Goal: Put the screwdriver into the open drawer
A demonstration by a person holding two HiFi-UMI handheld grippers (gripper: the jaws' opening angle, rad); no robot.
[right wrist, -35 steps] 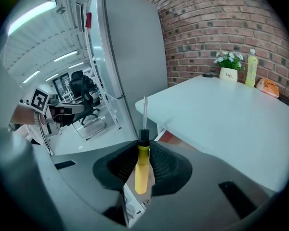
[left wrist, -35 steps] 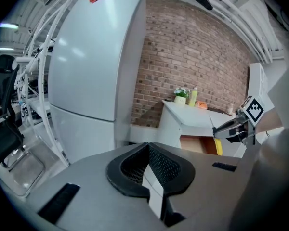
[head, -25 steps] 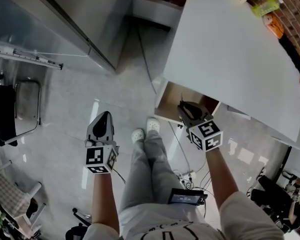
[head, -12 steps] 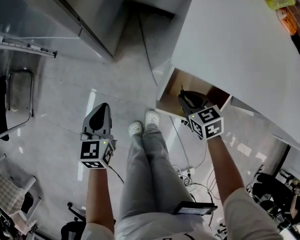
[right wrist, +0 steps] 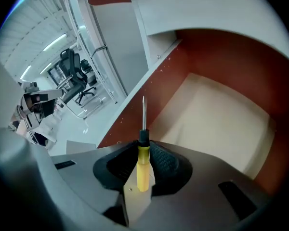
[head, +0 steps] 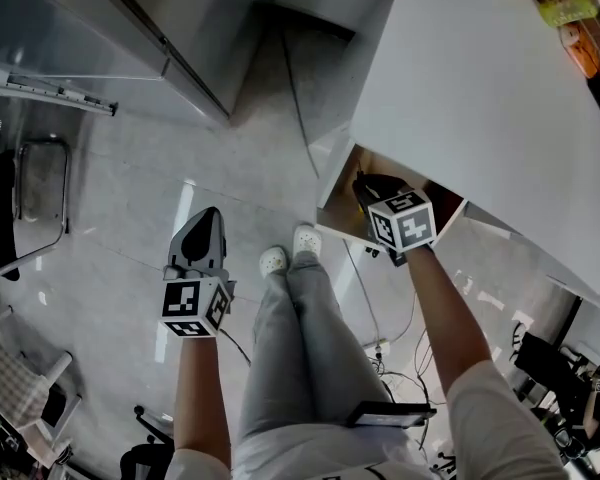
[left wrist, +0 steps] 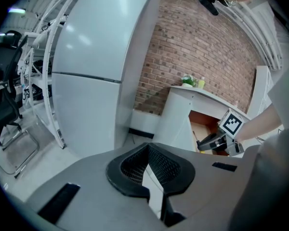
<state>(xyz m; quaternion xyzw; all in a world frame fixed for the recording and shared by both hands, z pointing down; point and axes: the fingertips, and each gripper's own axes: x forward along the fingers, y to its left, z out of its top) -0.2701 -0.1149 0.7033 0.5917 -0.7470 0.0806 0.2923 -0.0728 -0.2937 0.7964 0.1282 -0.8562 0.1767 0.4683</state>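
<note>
A screwdriver [right wrist: 143, 162] with a yellow handle, black collar and thin metal shaft is clamped in my right gripper [right wrist: 143, 146], which is shut on the handle. The shaft points into the open wooden drawer [right wrist: 216, 124]. In the head view the right gripper [head: 365, 183] hangs over the drawer [head: 345, 200], which juts out from under the white table [head: 480, 98]. My left gripper [head: 205, 218] is held over the floor to the left, well away from the drawer. Its pads [left wrist: 156, 165] meet at the tip with nothing between them.
The person's legs and white shoes [head: 290, 253] stand just in front of the drawer. Cables and a power strip [head: 378, 348] lie on the floor below it. A grey cabinet [head: 130, 28] stands at the upper left, a chair [head: 20, 198] at the far left. Small items [head: 565, 8] sit on the table's far corner.
My right gripper has moved forward with the screwdriver, from the drawer's front edge to over its inside. The left gripper has hardly moved.
</note>
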